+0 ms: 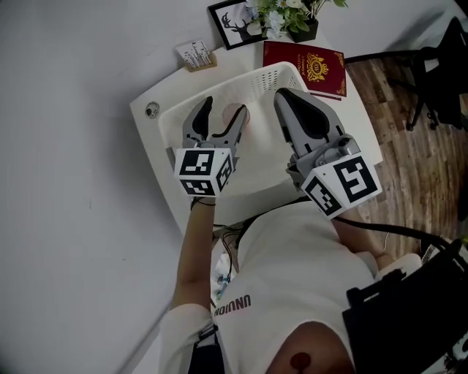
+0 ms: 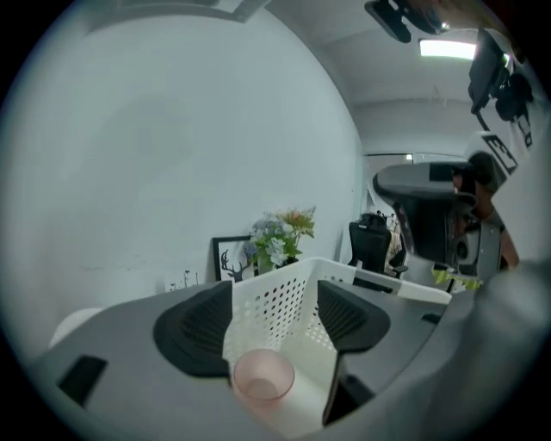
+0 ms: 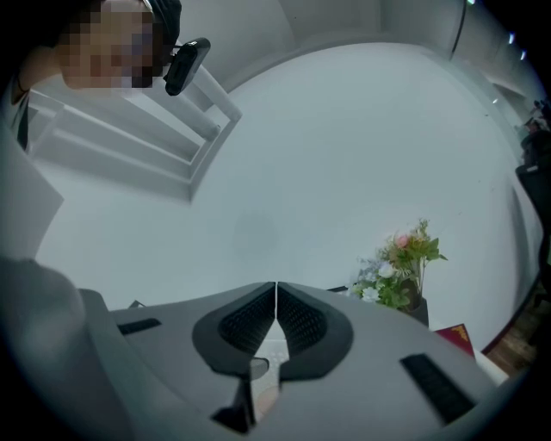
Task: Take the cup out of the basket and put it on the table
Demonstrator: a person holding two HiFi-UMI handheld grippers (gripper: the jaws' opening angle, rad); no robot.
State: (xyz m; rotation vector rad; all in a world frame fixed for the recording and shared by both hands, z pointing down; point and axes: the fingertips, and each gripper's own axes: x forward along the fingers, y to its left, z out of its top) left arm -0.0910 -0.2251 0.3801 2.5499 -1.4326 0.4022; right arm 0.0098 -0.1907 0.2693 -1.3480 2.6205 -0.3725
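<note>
A translucent pink cup point(image 1: 235, 117) stands upright on the floor of the white perforated basket point(image 1: 219, 93) on the white table point(image 1: 155, 135). My left gripper point(image 1: 224, 109) hangs over the basket, open, its two fingers either side of the cup without pressing on it. In the left gripper view the cup point(image 2: 263, 379) sits low between the wide-apart pads, with the basket wall point(image 2: 288, 297) behind it and my left gripper point(image 2: 275, 295) open. My right gripper point(image 1: 282, 95) hovers over the basket's right half, shut and empty; in the right gripper view its pads meet point(image 3: 275, 293).
A red book point(image 1: 307, 67) lies on the table's far right corner. A framed deer picture point(image 1: 232, 22), a potted flower bunch point(image 1: 294, 17) and a small card stand point(image 1: 195, 55) line the back edge. A round cable hole point(image 1: 151, 110) is at the table's left. Wooden floor lies to the right.
</note>
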